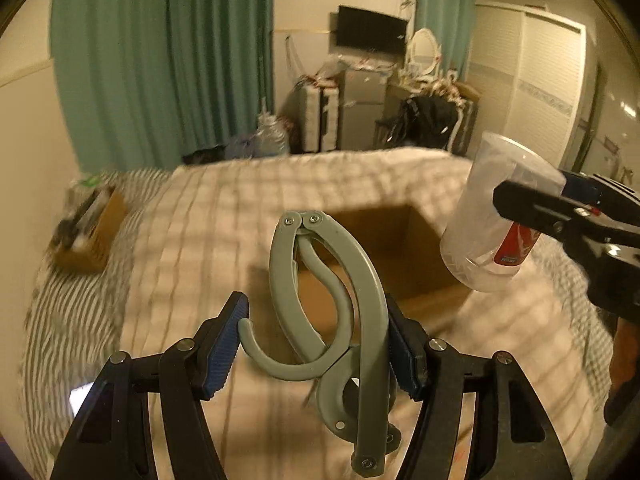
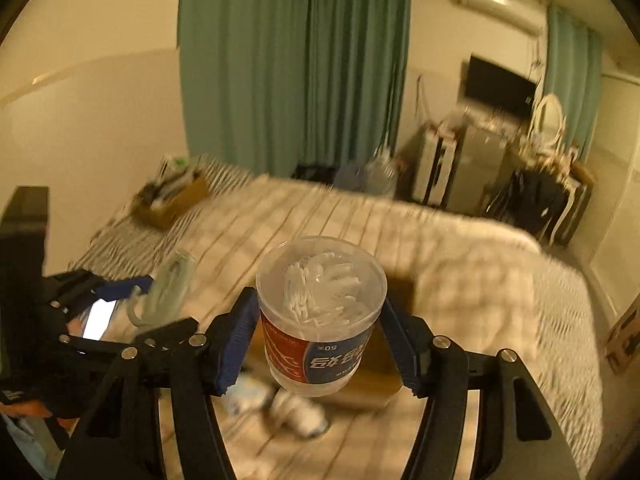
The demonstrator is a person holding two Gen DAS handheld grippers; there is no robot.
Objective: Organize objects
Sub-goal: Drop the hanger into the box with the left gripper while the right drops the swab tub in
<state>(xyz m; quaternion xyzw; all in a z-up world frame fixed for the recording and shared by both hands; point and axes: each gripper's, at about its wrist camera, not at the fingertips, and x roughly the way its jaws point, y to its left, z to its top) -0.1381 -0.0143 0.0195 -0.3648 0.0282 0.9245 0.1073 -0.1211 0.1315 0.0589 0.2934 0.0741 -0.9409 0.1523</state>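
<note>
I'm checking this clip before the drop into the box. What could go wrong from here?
1. The folded grey hanger sits off-centre in the left gripper, mostly against one pad, so it may twist free.
2. The right gripper holds the tilted cotton swab tub; it might slip before reaching the cardboard box.

A big bed [image 1: 224, 216] fills the room, covered with a soft cream blanket with a checked pattern [image 2: 460, 280]. A grey and white striped sheet [image 1: 72, 312] shows along its edges. An open brown cardboard box [image 1: 384, 256] sits on the blanket. A smaller brown box full of things [image 2: 168, 200] sits on the striped part.
</note>
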